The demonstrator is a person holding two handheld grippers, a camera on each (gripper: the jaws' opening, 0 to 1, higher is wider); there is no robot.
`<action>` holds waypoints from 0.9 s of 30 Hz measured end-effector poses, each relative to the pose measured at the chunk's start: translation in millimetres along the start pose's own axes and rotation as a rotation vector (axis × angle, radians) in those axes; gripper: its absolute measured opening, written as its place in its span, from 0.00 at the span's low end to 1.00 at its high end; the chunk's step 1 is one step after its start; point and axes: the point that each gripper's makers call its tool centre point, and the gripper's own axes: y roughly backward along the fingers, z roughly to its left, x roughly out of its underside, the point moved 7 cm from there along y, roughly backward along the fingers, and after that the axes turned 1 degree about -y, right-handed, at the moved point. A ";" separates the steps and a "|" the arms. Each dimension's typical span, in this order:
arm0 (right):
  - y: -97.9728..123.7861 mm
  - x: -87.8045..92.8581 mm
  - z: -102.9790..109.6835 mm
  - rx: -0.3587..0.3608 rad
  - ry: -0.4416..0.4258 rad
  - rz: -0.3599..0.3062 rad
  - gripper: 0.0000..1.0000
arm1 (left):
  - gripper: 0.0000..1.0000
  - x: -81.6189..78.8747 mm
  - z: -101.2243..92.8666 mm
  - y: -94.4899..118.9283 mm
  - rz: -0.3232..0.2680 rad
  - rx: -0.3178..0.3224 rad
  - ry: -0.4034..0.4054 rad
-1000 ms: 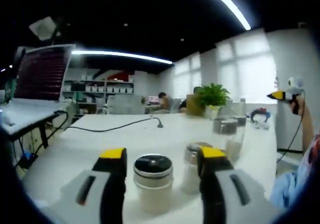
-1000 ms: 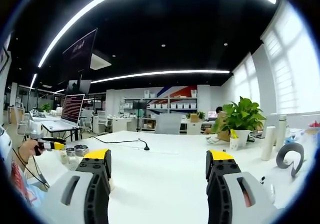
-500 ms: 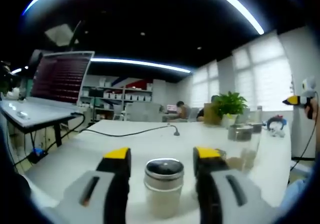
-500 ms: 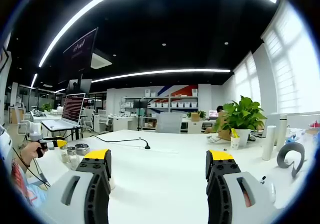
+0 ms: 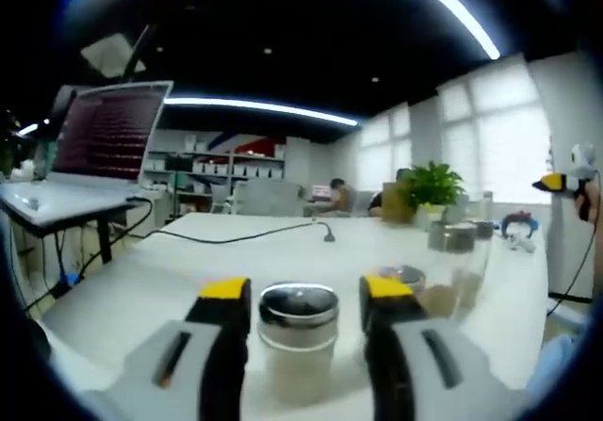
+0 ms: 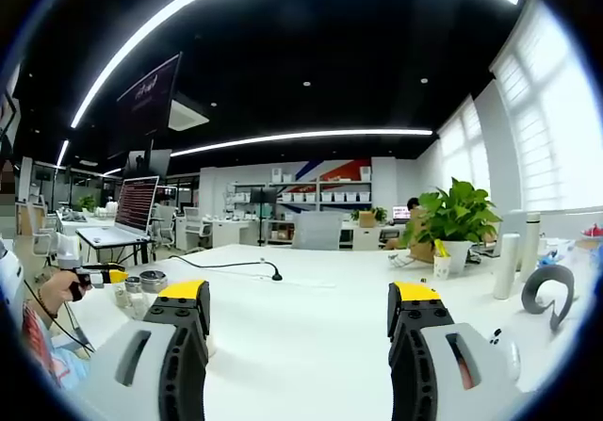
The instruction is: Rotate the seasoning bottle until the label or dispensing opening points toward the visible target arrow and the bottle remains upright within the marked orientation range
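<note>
A seasoning bottle point(image 5: 298, 346) with a shiny metal lid and pale contents stands upright on the white table point(image 5: 141, 289). My left gripper point(image 5: 302, 289) is open around it, with a yellow-tipped jaw on either side and a small gap to the bottle on the right. A second, similar bottle point(image 5: 407, 277) peeks out behind the right jaw. In the right gripper view, my right gripper point(image 6: 300, 299) is open over bare table with nothing between its jaws. Far to its left, a hand holds the left gripper point(image 6: 94, 273) at the two bottles point(image 6: 151, 280).
A clear glass point(image 5: 464, 272) and metal tins point(image 5: 450, 235) stand right of the bottles. A black cable point(image 6: 236, 266) crosses the table's middle. A potted plant point(image 6: 457, 216), a white cylinder point(image 6: 509, 266) and a grey curved object point(image 6: 546, 294) sit far right. An open laptop point(image 5: 108, 143) is on the neighbouring desk.
The left jaws have narrowed around the lidded bottle and the left view has centred on it. The right gripper has stayed put.
</note>
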 end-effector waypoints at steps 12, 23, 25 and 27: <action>2.1 -1.9 -0.2 -0.001 0.007 -0.005 0.80 | 0.37 3.8 5.0 -2.3 0.012 0.035 0.007; 2.8 -3.5 1.5 -0.005 0.008 -0.009 0.80 | 0.35 2.8 4.4 -1.8 0.019 0.096 -0.023; 2.5 -3.1 1.8 -0.006 0.006 -0.007 0.80 | 0.35 2.7 4.2 -2.0 0.023 0.109 -0.033; 2.5 -2.9 2.1 -0.008 0.005 -0.006 0.80 | 0.35 2.1 5.4 -1.1 0.029 0.135 -0.023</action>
